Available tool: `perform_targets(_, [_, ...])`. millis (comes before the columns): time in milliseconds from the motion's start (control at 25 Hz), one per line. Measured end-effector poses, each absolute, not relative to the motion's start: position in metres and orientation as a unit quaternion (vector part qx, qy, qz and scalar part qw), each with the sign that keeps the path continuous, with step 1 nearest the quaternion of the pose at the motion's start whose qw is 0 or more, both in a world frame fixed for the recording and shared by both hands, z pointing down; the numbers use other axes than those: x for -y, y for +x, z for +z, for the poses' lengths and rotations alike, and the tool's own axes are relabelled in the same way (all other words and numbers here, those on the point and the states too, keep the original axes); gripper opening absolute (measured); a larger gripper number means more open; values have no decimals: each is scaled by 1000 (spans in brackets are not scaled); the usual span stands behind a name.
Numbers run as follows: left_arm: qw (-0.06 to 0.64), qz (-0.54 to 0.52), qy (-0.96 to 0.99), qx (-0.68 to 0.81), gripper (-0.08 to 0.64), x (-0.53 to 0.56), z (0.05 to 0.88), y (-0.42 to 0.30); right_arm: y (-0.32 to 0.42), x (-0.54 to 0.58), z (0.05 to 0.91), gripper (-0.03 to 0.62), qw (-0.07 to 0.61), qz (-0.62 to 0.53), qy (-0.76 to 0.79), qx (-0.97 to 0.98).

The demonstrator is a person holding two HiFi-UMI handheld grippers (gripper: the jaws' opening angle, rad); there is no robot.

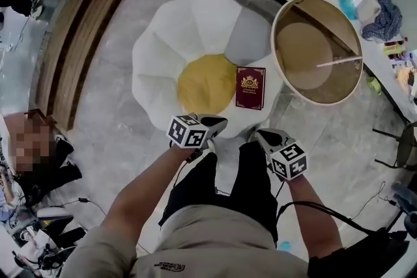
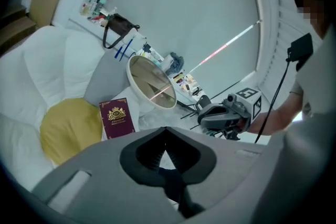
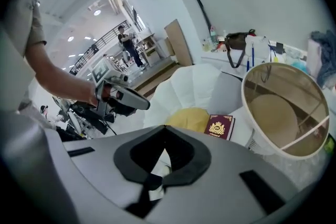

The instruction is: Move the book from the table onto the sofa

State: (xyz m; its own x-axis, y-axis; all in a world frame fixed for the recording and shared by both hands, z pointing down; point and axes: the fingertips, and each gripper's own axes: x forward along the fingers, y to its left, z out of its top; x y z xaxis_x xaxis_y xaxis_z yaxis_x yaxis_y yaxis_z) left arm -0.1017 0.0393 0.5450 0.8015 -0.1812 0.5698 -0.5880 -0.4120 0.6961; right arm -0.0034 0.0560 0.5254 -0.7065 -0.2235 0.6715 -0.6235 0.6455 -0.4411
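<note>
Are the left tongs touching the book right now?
Apart. The head view shows white sofa between the left tongs and the book; the left gripper view shows jaws shut on nothing.

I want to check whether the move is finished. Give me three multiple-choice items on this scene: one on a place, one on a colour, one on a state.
1. Where does the book lie?
A. on the round table
B. on the white sofa, beside the yellow cushion
C. on the floor
2. What colour is its cover?
A. maroon
B. blue
C. green
3. How are the left tool's jaws?
A. wide apart
B. shut on the book
C. shut, empty
Answers: 1 B, it rests on the seat; 2 A, dark red with a gold crest; 3 C, the jaws meet with nothing between them.
</note>
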Motion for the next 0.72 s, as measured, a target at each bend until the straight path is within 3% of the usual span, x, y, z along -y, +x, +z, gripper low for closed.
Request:
perform_targets(360, [383,214,875,205,8,-89,403,-99,-8,-86,399,12,227,305,284,880])
perform_targets(720, [300,179,916,197,8,-124,299,-91,-4,-115,327,12,213,254,304,893])
